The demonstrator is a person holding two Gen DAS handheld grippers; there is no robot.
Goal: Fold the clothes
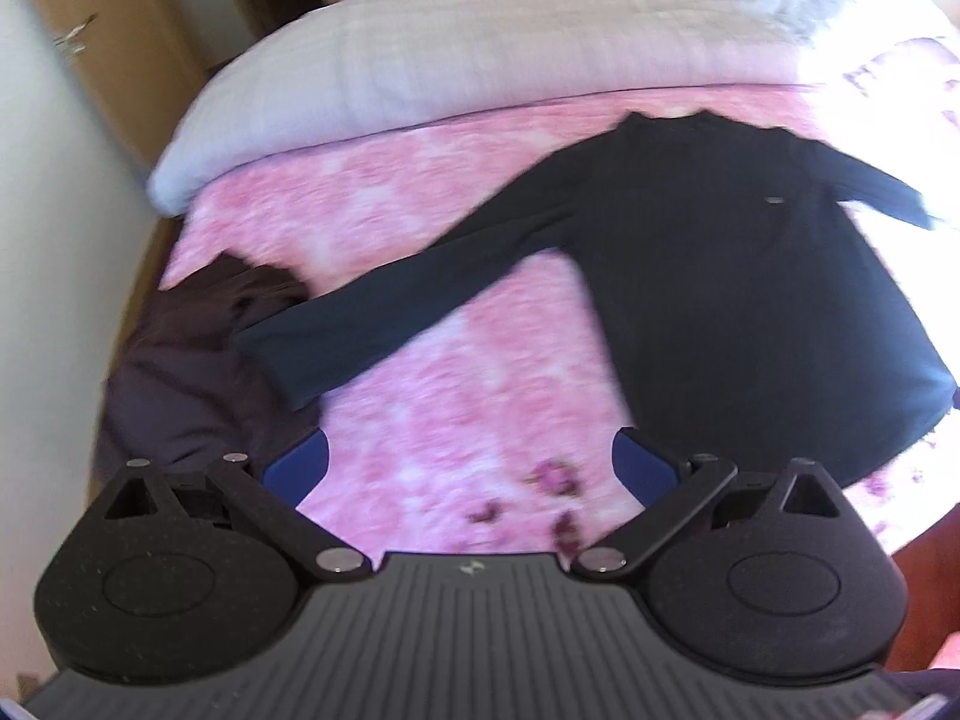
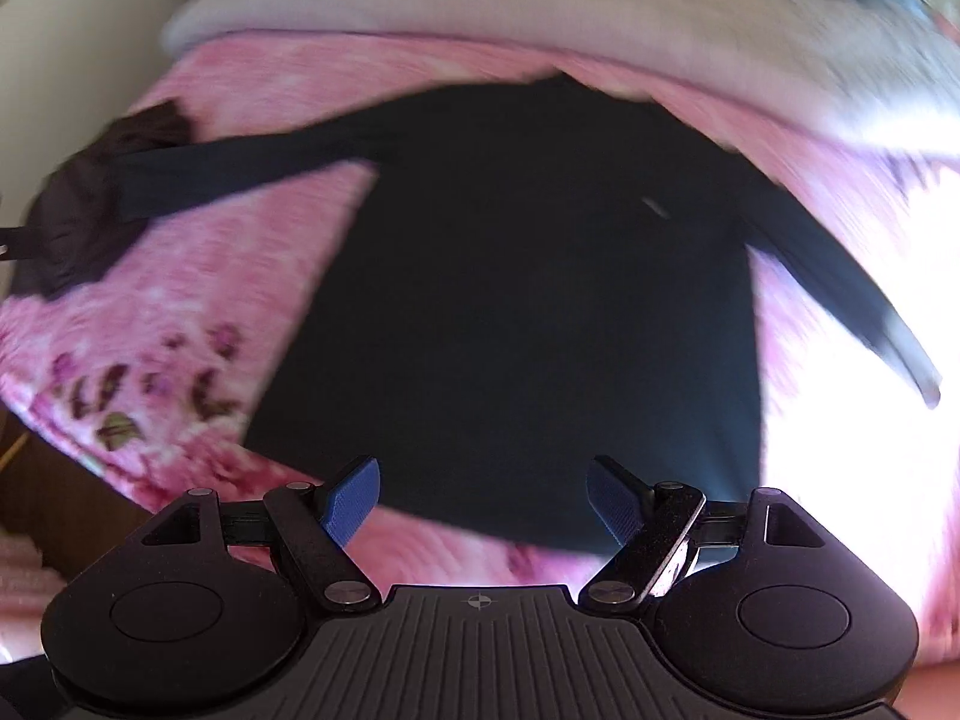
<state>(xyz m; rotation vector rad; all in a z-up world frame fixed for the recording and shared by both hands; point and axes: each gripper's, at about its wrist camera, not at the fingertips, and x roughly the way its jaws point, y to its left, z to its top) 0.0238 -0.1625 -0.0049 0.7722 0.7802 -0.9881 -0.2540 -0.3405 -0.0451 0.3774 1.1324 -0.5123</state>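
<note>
A black long-sleeved top (image 1: 750, 276) lies flat in the middle of the bed, on the pink flowery cover (image 1: 432, 372). Its neck points to the far edge, where a big pale pillow (image 1: 480, 42) lies. Both sleeves stick out to the sides. One cuff rests on a dark brown bundle of clothes (image 1: 192, 360) at the bed's left edge. The left gripper (image 1: 471, 468) is wide open above the cover. The right gripper (image 2: 483, 501) is wide open too, above the top's bottom hem, holding nothing.
</note>
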